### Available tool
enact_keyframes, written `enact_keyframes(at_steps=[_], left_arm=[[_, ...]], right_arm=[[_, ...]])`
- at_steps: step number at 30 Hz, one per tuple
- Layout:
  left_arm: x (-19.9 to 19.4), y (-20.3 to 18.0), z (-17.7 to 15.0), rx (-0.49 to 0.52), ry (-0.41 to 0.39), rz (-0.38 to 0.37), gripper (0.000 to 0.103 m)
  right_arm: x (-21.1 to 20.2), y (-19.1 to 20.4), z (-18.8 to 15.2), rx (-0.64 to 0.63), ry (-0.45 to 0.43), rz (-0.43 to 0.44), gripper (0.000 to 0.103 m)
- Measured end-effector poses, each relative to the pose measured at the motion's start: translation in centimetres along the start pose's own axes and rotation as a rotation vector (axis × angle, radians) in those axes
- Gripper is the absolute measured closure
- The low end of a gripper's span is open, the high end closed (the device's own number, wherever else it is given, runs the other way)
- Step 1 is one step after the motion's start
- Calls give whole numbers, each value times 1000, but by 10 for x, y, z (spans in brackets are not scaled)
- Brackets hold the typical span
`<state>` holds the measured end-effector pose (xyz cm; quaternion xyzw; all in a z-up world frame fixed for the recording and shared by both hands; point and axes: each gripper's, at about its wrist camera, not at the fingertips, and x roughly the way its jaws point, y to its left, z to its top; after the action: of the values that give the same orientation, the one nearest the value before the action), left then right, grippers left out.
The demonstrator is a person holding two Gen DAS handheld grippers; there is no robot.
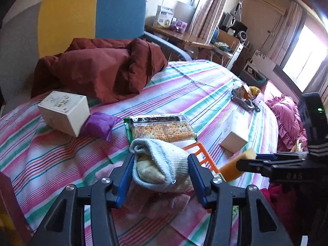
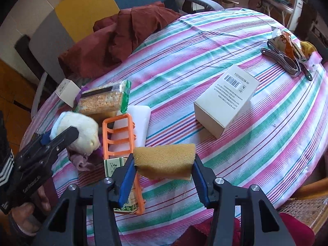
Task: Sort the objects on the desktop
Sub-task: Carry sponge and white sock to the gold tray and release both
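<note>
In the left wrist view, the left gripper (image 1: 161,169) jaws squeeze a soft rolled pale blue sock (image 1: 158,164) above the striped tabletop (image 1: 184,86). It could slip out.

In the right wrist view, the right gripper (image 2: 164,164) jaws pinch a floppy yellow sponge (image 2: 166,161) over the orange plastic rack (image 2: 120,135). It might snag there.

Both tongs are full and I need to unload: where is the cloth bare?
Bare striped cloth lies between the maroon garment, barcode box and pliers. Crowded: around the orange rack and cracker pack.
</note>
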<state>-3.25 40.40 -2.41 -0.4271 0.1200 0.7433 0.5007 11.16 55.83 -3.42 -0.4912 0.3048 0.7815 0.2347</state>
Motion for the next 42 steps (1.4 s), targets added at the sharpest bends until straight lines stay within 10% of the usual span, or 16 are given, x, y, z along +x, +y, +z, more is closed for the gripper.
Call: enact_keyframes(at_steps=[9, 26, 31, 42], left_arm=[[-61, 5, -12, -46, -110, -20, 50], [-163, 81, -99, -263, -202, 193, 50], [-194, 116, -133, -360, -222, 282, 50], [-256, 186, -223, -567, -236, 487, 50]], right_arm=[[-15, -3, -1, 19, -76, 72, 50], [-47, 7, -7, -39, -236, 155, 50], [-69, 35, -15, -148, -318, 108, 50], [-83, 168, -60, -455, -284, 344, 50]])
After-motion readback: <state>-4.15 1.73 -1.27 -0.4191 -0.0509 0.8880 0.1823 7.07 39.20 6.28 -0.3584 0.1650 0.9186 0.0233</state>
